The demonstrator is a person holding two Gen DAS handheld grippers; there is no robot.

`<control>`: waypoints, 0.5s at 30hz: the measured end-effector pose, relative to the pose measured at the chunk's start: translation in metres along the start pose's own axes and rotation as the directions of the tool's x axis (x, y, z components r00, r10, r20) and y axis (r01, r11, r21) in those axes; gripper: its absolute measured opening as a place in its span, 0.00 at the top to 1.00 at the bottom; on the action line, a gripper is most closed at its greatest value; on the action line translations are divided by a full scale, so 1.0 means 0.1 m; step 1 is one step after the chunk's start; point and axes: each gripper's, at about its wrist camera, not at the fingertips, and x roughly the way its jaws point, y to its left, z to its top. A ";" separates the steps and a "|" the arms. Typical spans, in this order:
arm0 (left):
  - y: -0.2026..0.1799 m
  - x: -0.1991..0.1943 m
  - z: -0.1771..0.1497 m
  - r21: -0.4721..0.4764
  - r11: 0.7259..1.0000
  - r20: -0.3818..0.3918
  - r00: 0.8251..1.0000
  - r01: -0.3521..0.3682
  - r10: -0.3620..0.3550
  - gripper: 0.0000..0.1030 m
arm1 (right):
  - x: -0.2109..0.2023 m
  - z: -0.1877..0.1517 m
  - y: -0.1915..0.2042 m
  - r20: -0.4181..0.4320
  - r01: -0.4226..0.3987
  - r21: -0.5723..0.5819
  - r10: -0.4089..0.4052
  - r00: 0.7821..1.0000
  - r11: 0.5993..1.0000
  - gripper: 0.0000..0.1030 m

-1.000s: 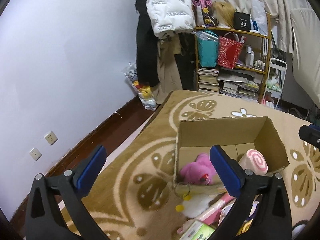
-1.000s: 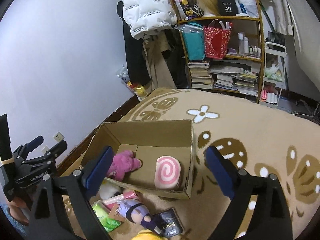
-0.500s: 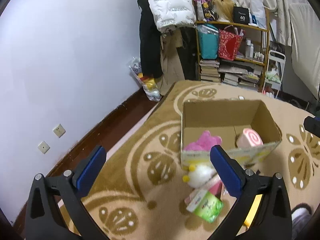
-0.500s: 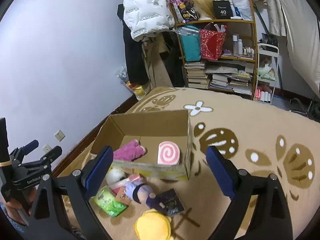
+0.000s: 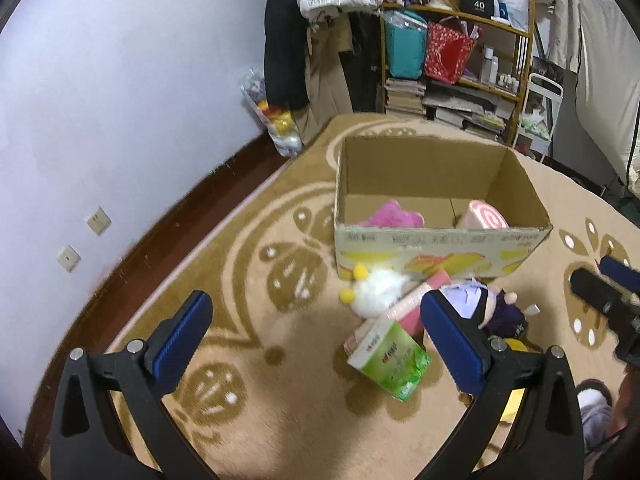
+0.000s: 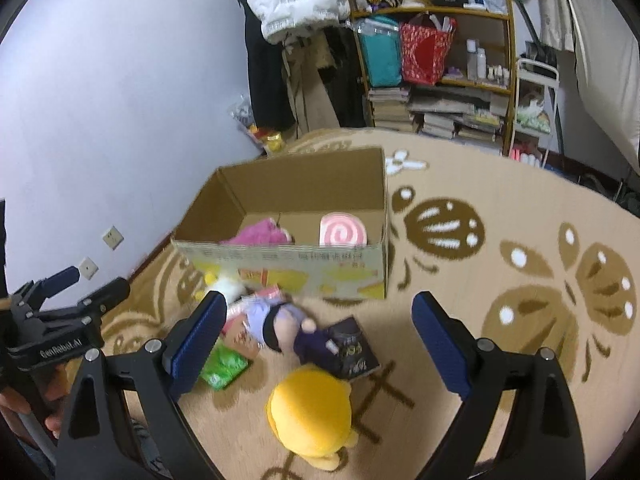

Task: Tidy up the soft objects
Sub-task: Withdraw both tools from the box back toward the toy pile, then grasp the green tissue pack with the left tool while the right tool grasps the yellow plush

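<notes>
Your left hand-held gripper hangs over the carpet in the lower half of its frame, jaws spread wide with nothing between them. Your right hand-held gripper is just as wide open and also empty; the yellow plush toy lies on the carpet low in the frame, between its two arms but not touching them.

The cardboard box sits at mid-frame with its top open. Inside it you can see a pink plush toy on the left and a pink swirl cushion on the right.

Just in front of the box, on the carpet, lies a loose pile: a white fluffy toy with yellow bobbles against the box's front wall, a doll with purple hair, a green packet, a pink packet and a dark booklet. A cluttered bookshelf stands at the upper right of the frame.
</notes>
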 end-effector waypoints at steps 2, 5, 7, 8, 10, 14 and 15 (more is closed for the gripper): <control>-0.01 0.06 -0.03 -0.007 1.000 -0.028 1.000 0.012 -0.012 0.00 | 0.07 -0.06 0.01 -0.022 0.009 -0.017 -0.009 1.000 1.000 0.05; -0.03 0.15 -0.05 -0.013 1.000 -0.055 0.998 0.017 -0.018 0.00 | 0.16 -0.14 0.00 -0.055 0.019 -0.033 -0.021 0.998 0.999 0.05; -0.04 0.22 -0.07 -0.016 0.999 -0.077 0.997 0.027 -0.029 0.00 | 0.22 -0.18 -0.01 -0.074 0.018 -0.029 -0.020 0.997 0.999 0.05; -0.05 0.25 -0.07 -0.016 0.999 -0.086 0.996 0.031 -0.032 0.00 | 0.25 -0.21 -0.02 -0.087 0.017 -0.025 -0.019 0.996 1.000 0.05; -0.07 0.32 -0.08 -0.013 0.999 -0.106 0.994 0.035 -0.037 0.00 | 0.29 -0.25 -0.03 -0.103 0.016 -0.022 -0.019 0.994 1.000 0.05; -0.12 0.44 -0.11 0.000 0.999 -0.142 0.989 0.037 -0.037 0.00 | 0.39 -0.35 -0.03 -0.140 0.024 -0.019 -0.027 0.990 1.000 0.05; -0.14 0.47 -0.12 0.002 0.999 -0.151 0.988 0.037 -0.037 0.00 | 0.41 -0.38 -0.03 -0.148 0.025 -0.018 -0.027 0.989 1.000 0.05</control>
